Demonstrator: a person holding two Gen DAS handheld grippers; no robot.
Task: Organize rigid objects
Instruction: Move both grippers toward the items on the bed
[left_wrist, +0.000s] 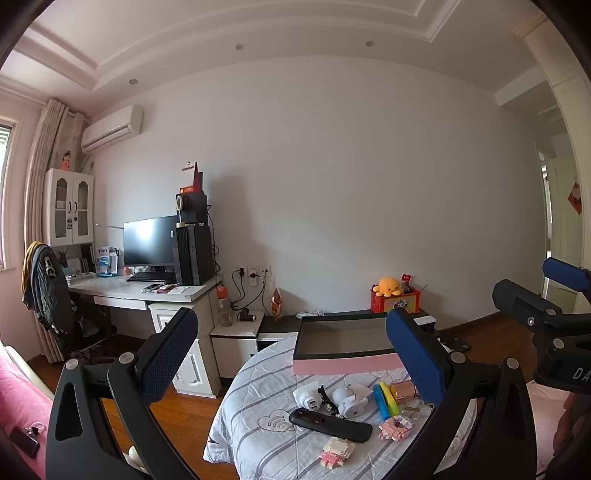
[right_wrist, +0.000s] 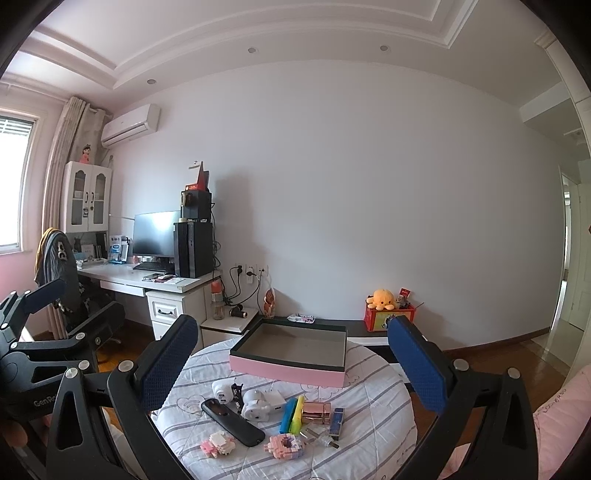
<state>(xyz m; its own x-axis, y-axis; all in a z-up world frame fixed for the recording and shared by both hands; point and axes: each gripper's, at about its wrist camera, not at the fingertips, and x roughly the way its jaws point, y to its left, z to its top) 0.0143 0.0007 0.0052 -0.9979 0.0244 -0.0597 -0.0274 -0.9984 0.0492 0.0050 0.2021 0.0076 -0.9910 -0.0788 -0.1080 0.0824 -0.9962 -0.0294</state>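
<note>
Both tools up and level over the round quilted table (right_wrist: 369, 406). My left gripper (left_wrist: 291, 354) has its jaws spread wide, nothing between the blue pads (left_wrist: 170, 354). My right gripper (right_wrist: 291, 358) likewise gapes, holding nothing.

Landmark: the pink tray (right_wrist: 291, 367), open side up, inside bare, sitting on the table's far half.

Just in front of the tray, a scatter of small hard items: white plug adapter (right_wrist: 221, 394), white charger block (right_wrist: 255, 404), black remote (right_wrist: 232, 422) lying slantwise, blue and yellow bars (right_wrist: 293, 415) side by side, rose-gold case (right_wrist: 317, 412), blue lipstick-like tube (right_wrist: 337, 424). Nearest me, furthest from the tray, two pink brick figures (right_wrist: 286, 445).

Beyond the tray, an orange plush octopus (right_wrist: 384, 299) on a red box (right_wrist: 388, 319).
</note>
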